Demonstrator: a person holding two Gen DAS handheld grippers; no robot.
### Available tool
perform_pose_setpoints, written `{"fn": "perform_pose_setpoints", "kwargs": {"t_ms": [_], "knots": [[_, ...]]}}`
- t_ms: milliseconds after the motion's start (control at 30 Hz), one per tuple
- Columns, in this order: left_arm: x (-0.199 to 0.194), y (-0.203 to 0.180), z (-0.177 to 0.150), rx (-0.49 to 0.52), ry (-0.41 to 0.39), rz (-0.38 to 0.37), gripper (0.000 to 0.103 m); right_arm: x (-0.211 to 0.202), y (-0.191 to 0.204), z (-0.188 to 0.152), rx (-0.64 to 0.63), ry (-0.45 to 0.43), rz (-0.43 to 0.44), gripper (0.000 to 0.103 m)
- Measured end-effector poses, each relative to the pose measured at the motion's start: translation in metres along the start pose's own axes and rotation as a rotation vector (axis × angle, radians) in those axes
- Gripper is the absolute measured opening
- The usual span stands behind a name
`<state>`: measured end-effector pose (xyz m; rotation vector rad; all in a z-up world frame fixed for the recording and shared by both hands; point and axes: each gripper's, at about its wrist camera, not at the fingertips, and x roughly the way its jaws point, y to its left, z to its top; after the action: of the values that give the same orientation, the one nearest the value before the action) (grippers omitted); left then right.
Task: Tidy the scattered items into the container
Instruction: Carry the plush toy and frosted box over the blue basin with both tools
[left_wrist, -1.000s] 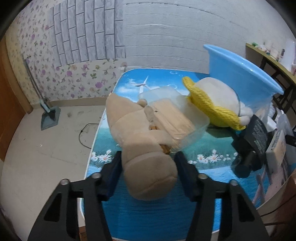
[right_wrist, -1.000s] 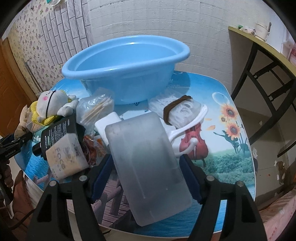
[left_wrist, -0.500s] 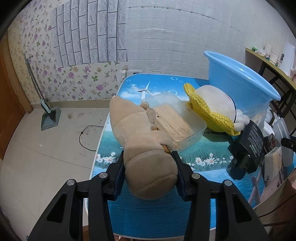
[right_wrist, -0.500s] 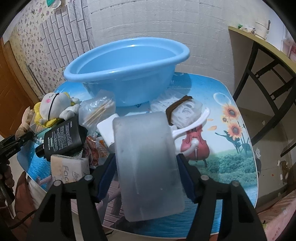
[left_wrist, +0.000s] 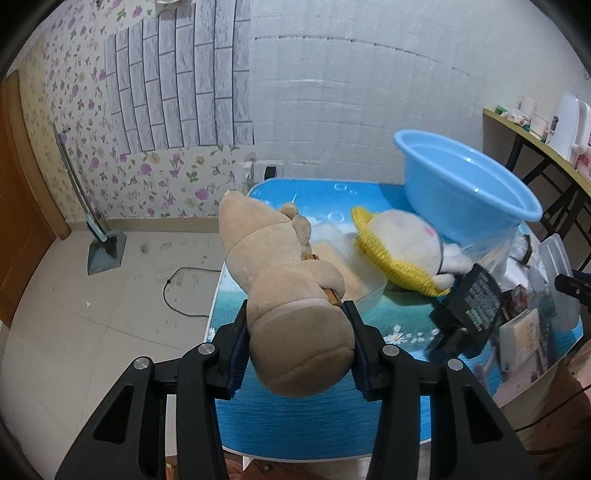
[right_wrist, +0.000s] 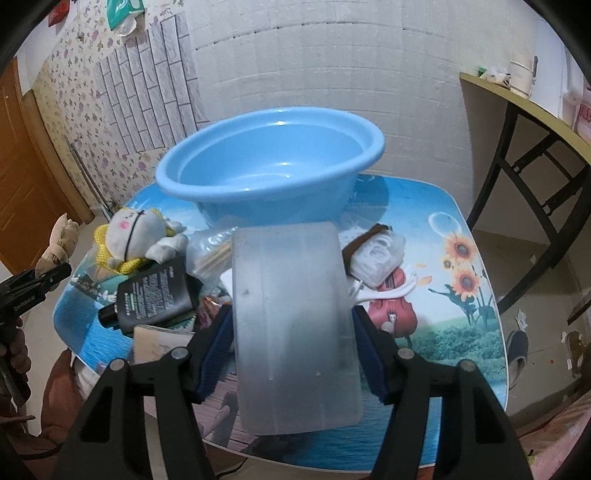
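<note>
My left gripper (left_wrist: 295, 347) is shut on a tan plush bear (left_wrist: 280, 273) and holds it lifted above the table's left end. My right gripper (right_wrist: 293, 343) is shut on a frosted clear plastic box (right_wrist: 295, 325), raised over the table's near edge. The empty blue basin (right_wrist: 273, 166) stands at the back of the table; it also shows in the left wrist view (left_wrist: 465, 184). A white plush with a yellow knit hat (left_wrist: 399, 247) lies beside the basin.
On the picture-printed table (right_wrist: 454, 295) lie a black bottle (right_wrist: 155, 295), a clear tub of wooden sticks (left_wrist: 354, 269), a beige packet (right_wrist: 159, 339), a white spoon (right_wrist: 388, 291) and a wrapped bundle with a brown band (right_wrist: 373, 251). A dark-framed side table (right_wrist: 532, 147) stands at the right.
The left gripper closed on the bear and lifted it off the table. The right gripper raised the plastic box and turned it more upright, nearer the basin.
</note>
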<state>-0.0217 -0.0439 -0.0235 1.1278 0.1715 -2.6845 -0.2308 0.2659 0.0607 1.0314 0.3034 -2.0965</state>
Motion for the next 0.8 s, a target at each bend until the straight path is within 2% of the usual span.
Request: {"fn": "perform_pose_setpoints", "kwargs": {"t_ms": [133,200,433,800], "knots": [[-0.01,-0.006,0.006,0.001,-0.025,0.007,0.045,-0.008,0.002,0.001,-0.008,-0.022,0.017,0.062],[-0.014,-0.008,0.009,-0.025,-0.034,0.034,0.045,-0.011,0.003,0.002,-0.01,-0.031,0.023,0.062],[-0.022,-0.021,0.018,-0.017,-0.052,0.039,0.045,-0.016,0.003,0.005,-0.004,-0.05,0.038,0.062],[-0.033,-0.05,0.041,0.03,-0.086,0.014,0.045,-0.027,0.016,0.022,-0.048,-0.113,0.078,0.062]]}}
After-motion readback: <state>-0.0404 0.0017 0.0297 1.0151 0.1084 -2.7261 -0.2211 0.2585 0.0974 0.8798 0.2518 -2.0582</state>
